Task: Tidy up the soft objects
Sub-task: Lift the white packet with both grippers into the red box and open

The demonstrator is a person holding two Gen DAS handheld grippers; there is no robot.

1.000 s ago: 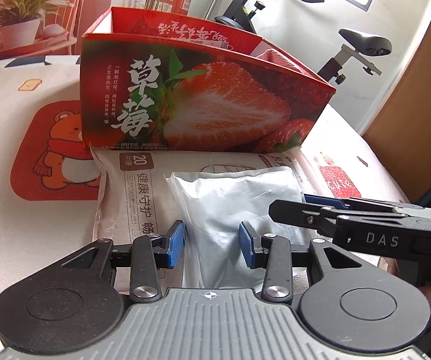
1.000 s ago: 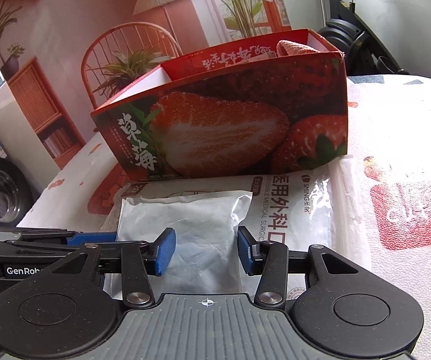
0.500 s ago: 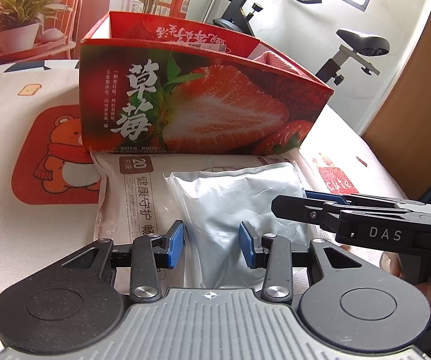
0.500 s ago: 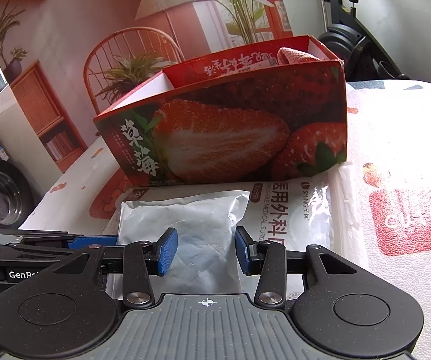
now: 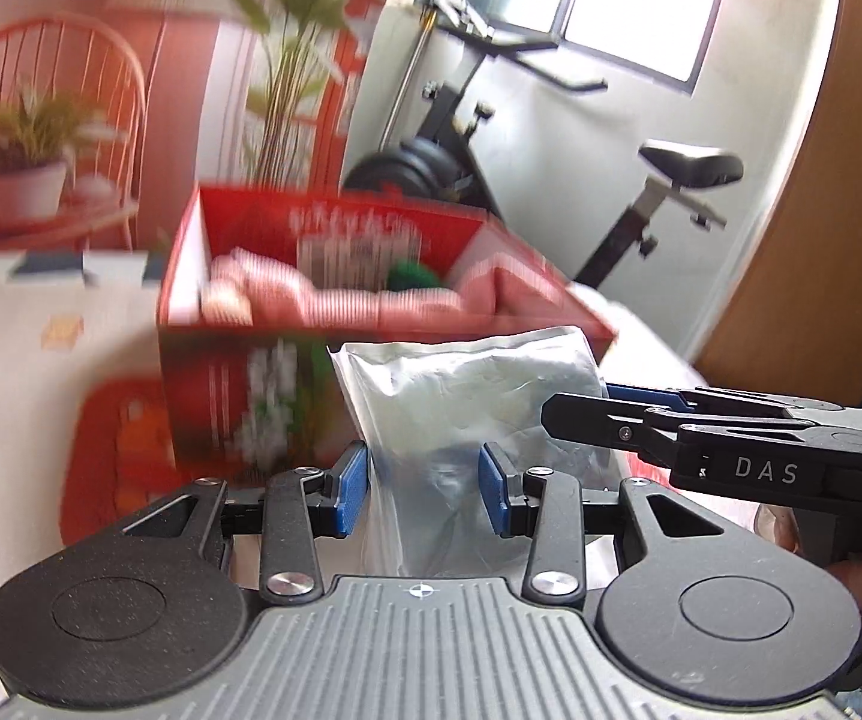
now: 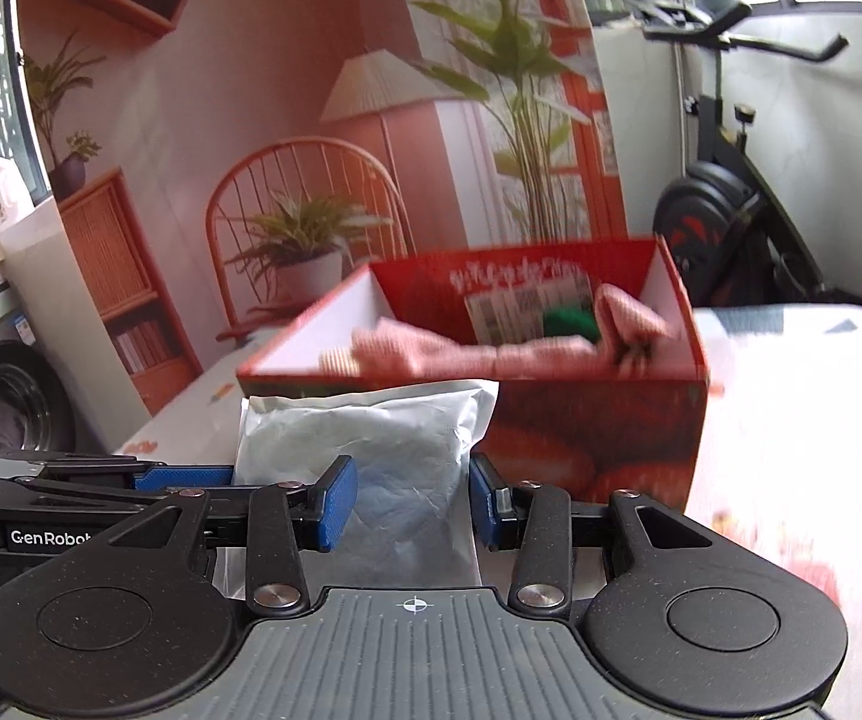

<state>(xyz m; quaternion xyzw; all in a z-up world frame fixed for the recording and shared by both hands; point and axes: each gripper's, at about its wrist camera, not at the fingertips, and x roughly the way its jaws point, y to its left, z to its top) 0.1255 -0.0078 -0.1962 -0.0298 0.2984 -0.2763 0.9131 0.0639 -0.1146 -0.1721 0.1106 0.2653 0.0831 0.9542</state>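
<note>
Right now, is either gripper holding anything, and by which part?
Both hold the same white pouch by its near end: the left gripper pinches one near corner, the right gripper the other, lifting it before the strawberry box.

I am lifting the white pouch (image 5: 466, 396) off the table with both grippers at once: it is now hanging in the air in front of the strawberry box (image 6: 598, 438), where before it was lying flat on the larger printed packet. That packet is dropping out of both views. The left gripper (image 5: 423, 486) and the right gripper (image 6: 413, 501) are rising and tipping up, so I am now seeing over the box's rim to the pink striped cloth (image 6: 431, 351) and a green thing (image 6: 571, 324) inside. The background is blurring with the motion, and more of the exercise bike (image 5: 640, 180) and the wall is coming into view
</note>
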